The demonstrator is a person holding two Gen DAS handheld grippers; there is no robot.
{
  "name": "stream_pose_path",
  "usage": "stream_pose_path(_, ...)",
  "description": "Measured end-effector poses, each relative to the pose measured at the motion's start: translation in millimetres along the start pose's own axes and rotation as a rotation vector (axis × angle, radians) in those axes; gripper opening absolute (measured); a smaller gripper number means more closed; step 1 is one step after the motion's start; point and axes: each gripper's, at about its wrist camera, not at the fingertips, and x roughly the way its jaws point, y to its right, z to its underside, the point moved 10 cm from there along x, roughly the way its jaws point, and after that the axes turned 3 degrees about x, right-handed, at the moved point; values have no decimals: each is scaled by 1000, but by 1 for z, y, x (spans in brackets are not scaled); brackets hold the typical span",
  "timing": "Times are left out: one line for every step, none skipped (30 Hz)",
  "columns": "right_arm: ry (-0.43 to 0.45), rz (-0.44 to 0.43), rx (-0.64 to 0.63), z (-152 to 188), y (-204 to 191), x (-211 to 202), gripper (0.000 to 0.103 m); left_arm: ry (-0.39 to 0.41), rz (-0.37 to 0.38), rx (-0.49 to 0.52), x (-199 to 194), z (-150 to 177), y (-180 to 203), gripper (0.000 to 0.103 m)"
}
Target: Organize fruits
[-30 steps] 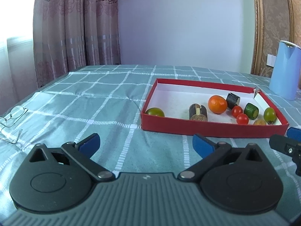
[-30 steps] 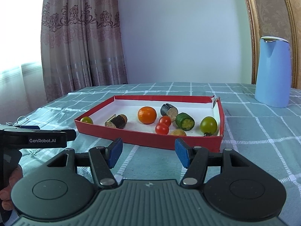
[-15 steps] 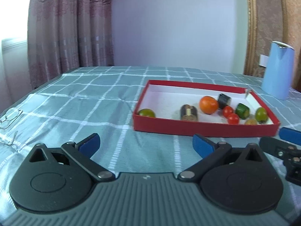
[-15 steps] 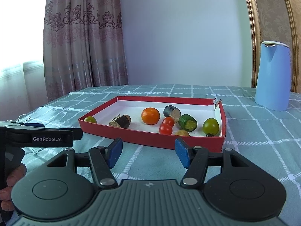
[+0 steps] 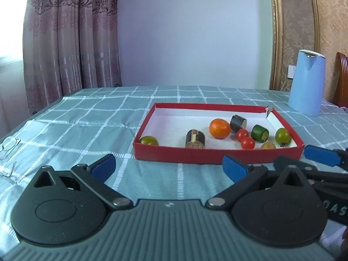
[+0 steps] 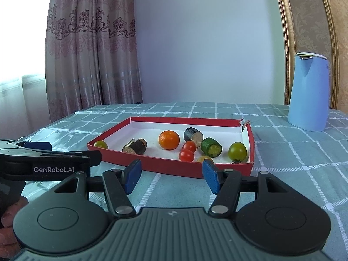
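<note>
Both grippers have drawn back a little from the tray since a moment ago, and the right one now pokes further into the left camera's corner. The left gripper hangs over the cloth with its blue fingers spread wide and nothing between them. The right gripper sits just short of the tray's near wall, fingers also parted and bare.

The red tray has a white floor and a torn far corner. In it lie an orange, two red cherry tomatoes touching each other, a green cucumber chunk, a green tomato by the right wall, a small yellowish fruit at the near wall, two dark stubby pieces with pale cut ends, and a small green fruit alone in the near left corner.

The table wears a teal cloth with white checks. Glasses lie at its left edge, and a pale blue kettle stands well behind the tray. Patterned pink curtains hang beside a plain wall, with a gilt frame to the right.
</note>
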Motion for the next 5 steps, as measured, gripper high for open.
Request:
stream_pose_path(0,0,2,0,0,0,61,7,-7,5,-1,-2,2,103)
stream_pose_path(4,5,5,-1,0,0,61,16,-23,12,-2,-3,3,103)
stream_pose_path(6,5,9,-1,1,-1,61,21,-30,19,-3,-4,4,103)
stream_pose_path(7,3,13,-1,1,-1,61,17,-28,20,-3,-3,4,103)
stream_pose_path(6,2,15,-1,2,-2,61,12,-25,17,-2,-3,5,103)
